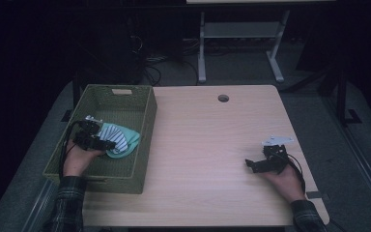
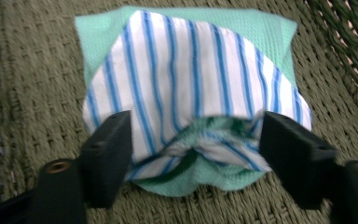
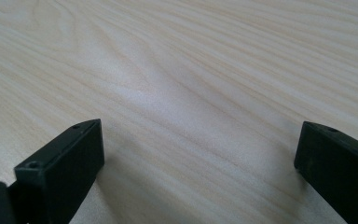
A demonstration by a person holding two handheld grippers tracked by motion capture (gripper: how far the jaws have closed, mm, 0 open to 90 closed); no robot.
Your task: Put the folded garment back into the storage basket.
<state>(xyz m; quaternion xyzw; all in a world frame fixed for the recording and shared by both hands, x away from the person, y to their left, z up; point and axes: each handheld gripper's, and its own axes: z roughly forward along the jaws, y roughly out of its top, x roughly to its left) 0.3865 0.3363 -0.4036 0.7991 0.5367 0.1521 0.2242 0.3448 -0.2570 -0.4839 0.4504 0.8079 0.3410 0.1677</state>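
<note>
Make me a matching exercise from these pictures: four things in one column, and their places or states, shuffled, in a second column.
Things:
1. striped cloth
2. green cloth
3. left gripper
4. right gripper

Places or states:
A. over bare wooden table, jaws open
B. lies under another cloth
C. inside woven basket, jaws open around cloth
D. white with blue lines, lying on top

Pairs: 1-D, 2-B, 3-C, 4-A

One woven basket, two folded cloths, one striped, one green, one table
</note>
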